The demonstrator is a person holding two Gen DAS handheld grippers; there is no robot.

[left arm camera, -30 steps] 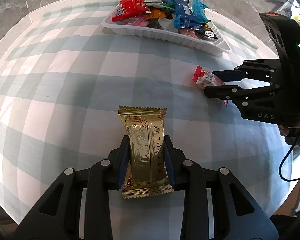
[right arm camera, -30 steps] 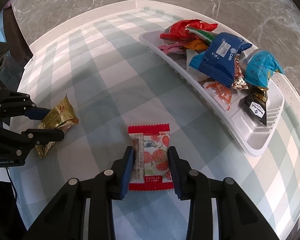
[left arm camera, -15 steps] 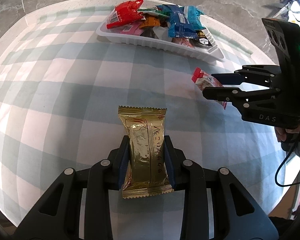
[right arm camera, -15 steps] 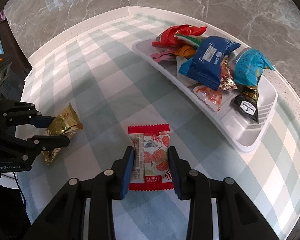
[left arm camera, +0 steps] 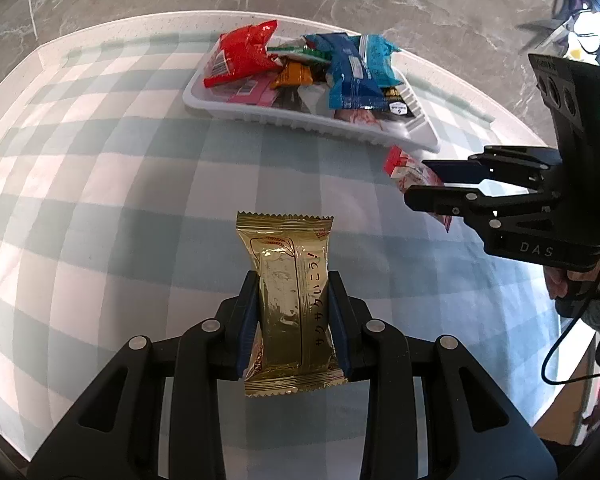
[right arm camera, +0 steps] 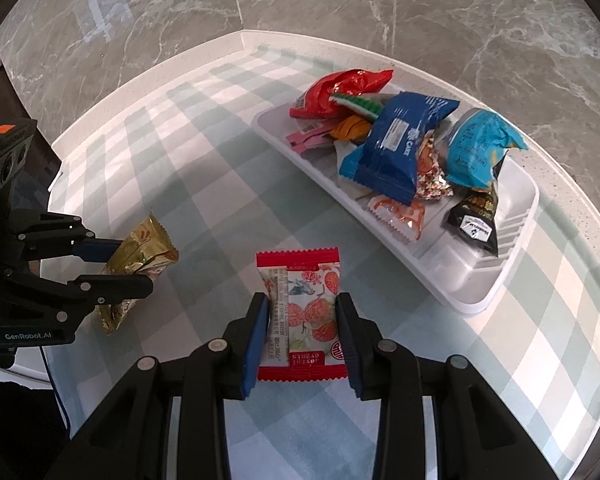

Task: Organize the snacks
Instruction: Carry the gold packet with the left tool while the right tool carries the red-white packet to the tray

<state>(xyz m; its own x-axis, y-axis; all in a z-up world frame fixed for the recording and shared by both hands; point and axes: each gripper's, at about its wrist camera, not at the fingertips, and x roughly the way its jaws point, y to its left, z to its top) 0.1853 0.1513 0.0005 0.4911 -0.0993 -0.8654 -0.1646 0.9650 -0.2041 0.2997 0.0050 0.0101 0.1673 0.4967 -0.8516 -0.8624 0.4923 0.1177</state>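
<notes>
Snacks (left arm camera: 316,68) fill a white tray (left arm camera: 260,114) on checked cloth (left arm camera: 100,184); both jaws clamp packets.

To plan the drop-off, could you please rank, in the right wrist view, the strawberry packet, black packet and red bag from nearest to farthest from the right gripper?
1. Strawberry packet, held in the right gripper.
2. Black packet, tray's near end.
3. Red bag, far end.
</notes>
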